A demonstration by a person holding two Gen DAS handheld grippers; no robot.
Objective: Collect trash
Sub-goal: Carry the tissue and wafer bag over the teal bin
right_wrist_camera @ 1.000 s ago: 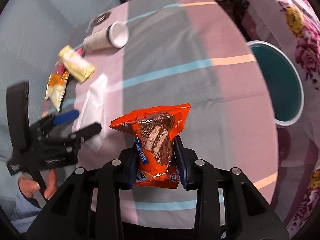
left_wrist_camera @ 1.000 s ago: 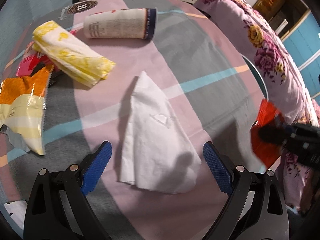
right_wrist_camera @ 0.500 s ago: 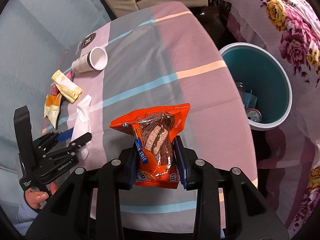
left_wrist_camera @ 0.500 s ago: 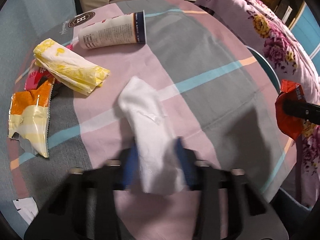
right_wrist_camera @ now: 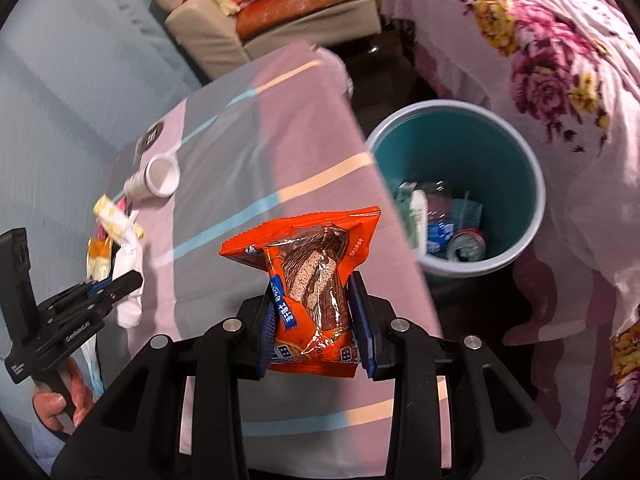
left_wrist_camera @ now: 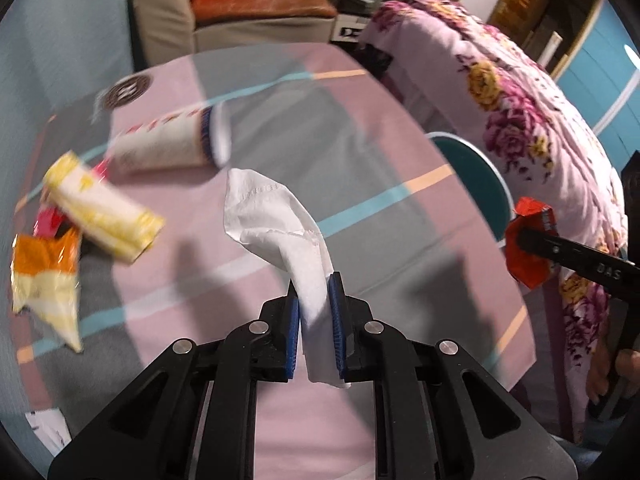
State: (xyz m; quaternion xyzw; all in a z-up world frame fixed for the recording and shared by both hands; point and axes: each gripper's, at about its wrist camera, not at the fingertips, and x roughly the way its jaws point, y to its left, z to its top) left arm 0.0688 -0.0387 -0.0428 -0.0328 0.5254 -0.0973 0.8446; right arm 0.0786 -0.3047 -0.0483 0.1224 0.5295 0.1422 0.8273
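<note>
While both hands hover over the cloth-covered counter [left_wrist_camera: 360, 152], the scene reads:
Left tongs [left_wrist_camera: 314, 308]: jaws closing, clamped on the crumpled white paper tissue [left_wrist_camera: 280, 224], lifted clear of the cloth.
Right tongs [right_wrist_camera: 316, 320]: pinched on the orange chocolate-snack wrapper [right_wrist_camera: 316, 264].
Teal round plastic bin [right_wrist_camera: 520, 152]: at 2 o'clock of the wrapper, beside the counter, cans and bottles inside.
Left on the counter: white paper cup [left_wrist_camera: 168, 148] on its side at 10 o'clock of the tissue; yellow-white packet [left_wrist_camera: 104, 208] and orange-yellow plastic wrapper [left_wrist_camera: 44, 280] at 9.

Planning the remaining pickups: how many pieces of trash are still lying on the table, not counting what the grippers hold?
4 visible: a paper cup on its side, a yellow packet in front of it, a red wrapper partly under that, and an orange-and-yellow wrapper nearest. More may be hidden.
</note>
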